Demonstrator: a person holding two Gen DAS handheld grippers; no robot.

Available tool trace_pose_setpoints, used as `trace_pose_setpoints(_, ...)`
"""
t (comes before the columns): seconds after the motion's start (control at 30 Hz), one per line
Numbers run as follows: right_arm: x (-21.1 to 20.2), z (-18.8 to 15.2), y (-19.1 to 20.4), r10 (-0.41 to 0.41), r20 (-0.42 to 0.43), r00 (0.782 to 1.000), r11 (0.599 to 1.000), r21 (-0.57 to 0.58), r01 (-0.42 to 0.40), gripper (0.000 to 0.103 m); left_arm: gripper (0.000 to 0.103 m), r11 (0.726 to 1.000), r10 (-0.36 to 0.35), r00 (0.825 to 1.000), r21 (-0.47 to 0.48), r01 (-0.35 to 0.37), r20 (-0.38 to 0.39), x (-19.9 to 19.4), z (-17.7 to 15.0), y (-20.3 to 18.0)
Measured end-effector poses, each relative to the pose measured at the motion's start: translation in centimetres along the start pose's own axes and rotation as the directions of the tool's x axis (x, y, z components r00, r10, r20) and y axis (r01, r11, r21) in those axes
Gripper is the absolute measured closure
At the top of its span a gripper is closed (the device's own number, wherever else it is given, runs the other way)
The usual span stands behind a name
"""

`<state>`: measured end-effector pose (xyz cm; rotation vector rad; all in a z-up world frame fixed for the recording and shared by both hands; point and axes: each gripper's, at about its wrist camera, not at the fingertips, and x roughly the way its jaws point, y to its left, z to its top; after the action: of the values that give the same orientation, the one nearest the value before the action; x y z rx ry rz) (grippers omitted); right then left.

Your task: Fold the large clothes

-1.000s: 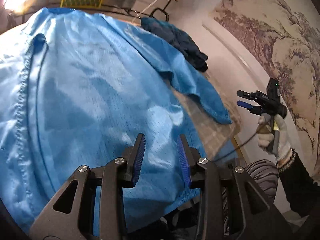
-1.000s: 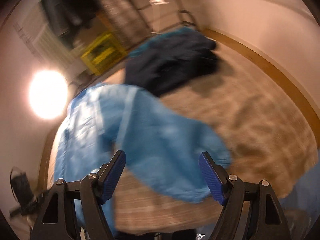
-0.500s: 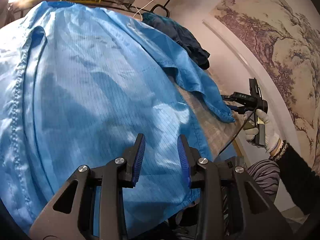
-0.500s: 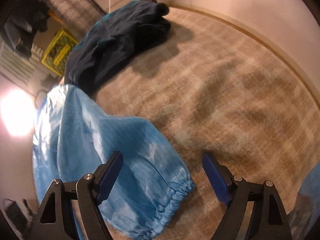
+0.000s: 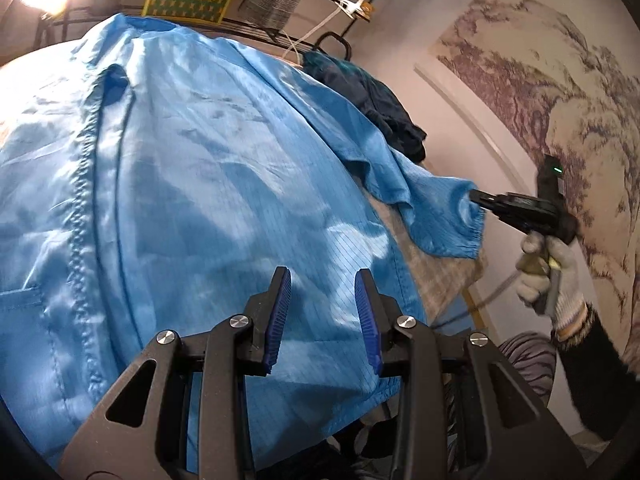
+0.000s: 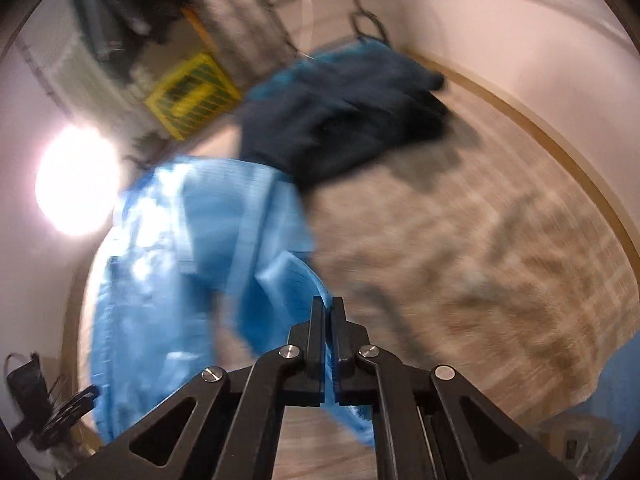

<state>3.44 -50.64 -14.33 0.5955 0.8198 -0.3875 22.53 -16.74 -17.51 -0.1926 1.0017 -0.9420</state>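
Blue jacket [image 5: 192, 184] lies spread flat, front up with the zipper [image 5: 82, 184] showing, on a bed with a beige plaid cover [image 6: 460, 248]. Hem hangs over the near edge; collar sits toward the far edge. Long axis runs near edge to far edge. One sleeve [image 5: 436, 208] sticks out sideways to the right, roughly across that axis.

Right gripper [image 6: 329, 312] is clamped shut on the sleeve cuff, fabric pinched between the pads, cuff lifted off the cover. Probably so the sleeve can be swung in over the body as the first fold.

Left gripper [image 5: 322, 312] hovers over the hem area, jaws narrow, nothing between them. Likely waiting to pin or smooth the body.

Dark navy garment [image 6: 340, 120] is heaped by the far right corner, touching the jacket's shoulder, clear of the sleeve.
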Motion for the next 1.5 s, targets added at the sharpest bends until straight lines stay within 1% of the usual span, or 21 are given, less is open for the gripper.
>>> trace_pose_setpoints(0.1,-1.5,-0.7,4.4,0.071,0.034,0.997,0.995,-0.074,-0.069,0.103,0.070,0.999,-0.003,1.000,-0.033,0.004,0.020,-0.7,0.2,0.7)
trace_pose_setpoints(0.2,-2.4,-2.0,9.0,0.156,0.027,0.987,0.977,-0.153,-0.150,0.103,0.070,0.999,0.007,0.999,-0.047,-0.005,0.043,-1.6,0.4,1.2)
trace_pose_setpoints(0.3,-2.3,-4.5,13.4,0.249,-0.030,0.968,0.936,-0.248,-0.249,0.103,0.070,0.997,0.013,0.997,-0.071,-0.008,0.071,-2.5,0.5,2.0)
trace_pose_setpoints(0.4,-0.9,-8.0,17.7,0.299,-0.146,0.943,0.874,-0.355,-0.332,0.103,0.070,0.995,0.023,0.995,-0.101,-0.013,0.093,-3.3,0.6,2.9)
trace_pose_setpoints(0.5,1.6,-12.0,21.0,0.283,-0.289,0.915,0.808,-0.442,-0.390,0.103,0.070,0.991,0.038,0.994,-0.129,-0.024,0.102,-3.7,0.6,3.9)
trace_pose_setpoints(0.53,2.8,-13.6,21.8,0.254,-0.333,0.908,0.785,-0.477,-0.394,0.103,0.070,0.990,0.042,0.994,-0.136,-0.028,0.101,-3.7,0.5,4.2)
trace_pose_setpoints(0.57,3.6,-14.5,22.2,0.231,-0.358,0.905,0.773,-0.498,-0.394,0.103,0.070,0.989,0.045,0.994,-0.144,-0.031,0.098,-3.6,0.4,4.5)
trace_pose_setpoints(0.6,4.6,-15.4,22.5,0.210,-0.395,0.895,0.760,-0.510,-0.403,0.103,0.070,0.988,0.049,0.994,-0.153,-0.034,0.093,-3.5,0.3,4.8)
trace_pose_setpoints(0.67,6.3,-17.0,22.5,0.178,-0.466,0.867,0.751,-0.505,-0.426,0.103,0.070,0.987,0.053,0.995,-0.159,-0.040,0.081,-3.3,0.0,5.2)
trace_pose_setpoints(0.77,7.1,-18.0,22.4,0.165,-0.516,0.840,0.730,-0.509,-0.456,0.103,0.070,0.987,0.060,0.997,-0.151,-0.051,0.057,-2.7,-0.3,5.4)
trace_pose_setpoints(0.83,6.8,-18.5,22.8,0.194,-0.555,0.809,0.698,-0.502,-0.511,0.103,0.070,0.987,0.061,0.997,-0.151,-0.055,0.040,-2.3,-0.5,5.6)
trace_pose_setpoints(0.93,5.4,-19.0,23.4,0.269,-0.588,0.763,0.627,-0.494,-0.602,0.096,0.070,0.987,0.061,0.998,-0.152,-0.057,0.019,-1.5,-0.8,5.5)
trace_pose_setpoints(0.97,5.0,-19.0,23.7,0.284,-0.591,0.755,0.609,-0.498,-0.618,0.082,0.070,0.987,0.061,0.998,-0.151,-0.058,0.013,-1.2,-0.8,5.4)
trace_pose_setpoints(1.0,4.6,-19.0,23.8,0.296,-0.587,0.754,0.602,-0.498,-0.624,0.071,0.070,0.987,0.057,0.998,-0.150,-0.055,0.009,-1.1,-0.8,5.3)
trace_pose_setpoints(1.03,4.4,-18.7,23.8,0.313,-0.577,0.755,0.603,-0.494,-0.627,0.059,0.070,0.988,0.055,0.998,-0.148,-0.054,0.003,-0.9,-0.8,5.2)
trace_pose_setpoints(1.13,3.6,-17.5,22.7,0.379,-0.564,0.733,0.618,-0.435,-0.655,0.060,0.070,0.991,0.046,0.999,-0.123,-0.048,-0.019,0.1,-1.0,4.0)
trace_pose_setpoints(1.17,3.5,-16.8,22.2,0.399,-0.552,0.732,0.626,-0.419,-0.658,0.060,0.070,0.993,0.049,0.998,-0.107,-0.052,-0.028,0.5,-1.0,3.6)
trace_pose_setpoints(1.27,2.8,-14.4,20.2,0.463,-0.483,0.743,0.668,-0.361,-0.651,0.060,0.070,0.995,0.054,0.997,-0.079,-0.058,-0.059,1.7,-1.2,2.7)
trace_pose_setpoints(1.3,2.8,-13.5,19.5,0.477,-0.457,0.751,0.687,-0.338,-0.643,0.060,0.070,0.995,0.053,0.996,-0.078,-0.059,-0.066,2.0,-1.3,2.6)
trace_pose_setpoints(1.43,3.6,-9.2,15.8,0.497,-0.327,0.804,0.790,-0.214,-0.575,0.060,0.070,0.992,0.047,0.996,-0.110,-0.056,-0.078,3.3,-1.2,2.5)
trace_pose_setpoints(1.5,4.4,-7.4,14.2,0.499,-0.274,0.822,0.823,-0.147,-0.548,0.060,0.070,0.991,0.091,0.993,-0.092,-0.098,-0.071,3.8,-1.0,2.3)
